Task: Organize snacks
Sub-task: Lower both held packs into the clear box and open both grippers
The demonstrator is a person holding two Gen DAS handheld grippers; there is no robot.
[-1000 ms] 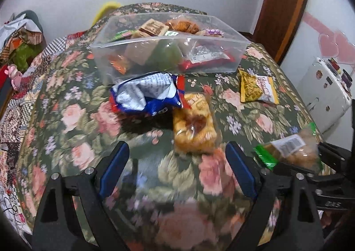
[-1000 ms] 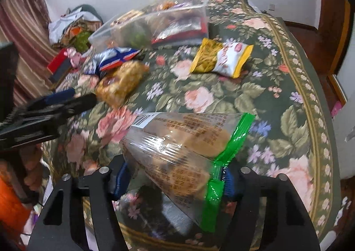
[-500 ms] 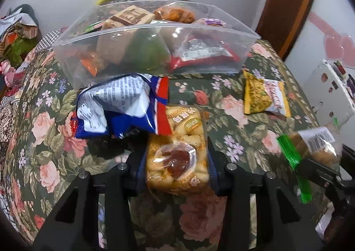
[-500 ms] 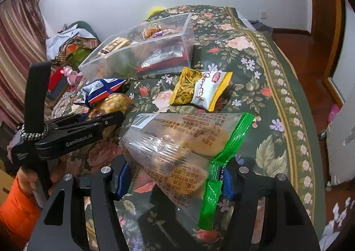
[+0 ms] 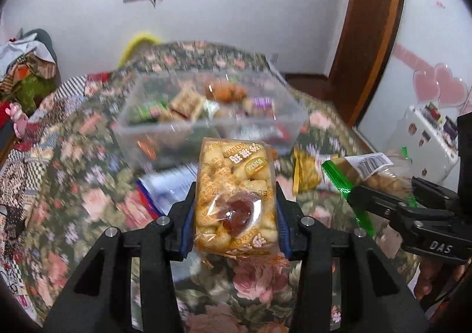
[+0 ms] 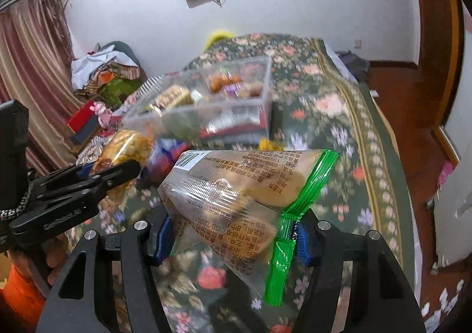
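Note:
My left gripper [image 5: 234,206] is shut on an orange pack of puffed snacks [image 5: 236,174], held clear of the floral tablecloth [image 5: 73,185]. The right gripper [image 6: 233,234] is shut on a clear bag of biscuits with a green seal [image 6: 230,191], also in the air. Each gripper shows in the other's view: the right one [image 5: 383,194] with its bag [image 5: 368,168] at the right, the left one [image 6: 118,171] with the orange pack [image 6: 126,147] at the left. Ahead stands a clear plastic bin [image 5: 165,129] [image 6: 206,109] holding several snack packs.
A blue-and-white bag [image 5: 168,188] and a yellow bag [image 5: 303,174] lie on the table between me and the bin. A heap of clothes [image 5: 26,79] is at the far left, a white cabinet [image 5: 424,138] and a wooden door frame [image 5: 368,38] at the right.
The left gripper closed on the orange pack and lifted it off the cloth. The right gripper rose with the biscuit bag still in it. Both views tilted up toward the wall.

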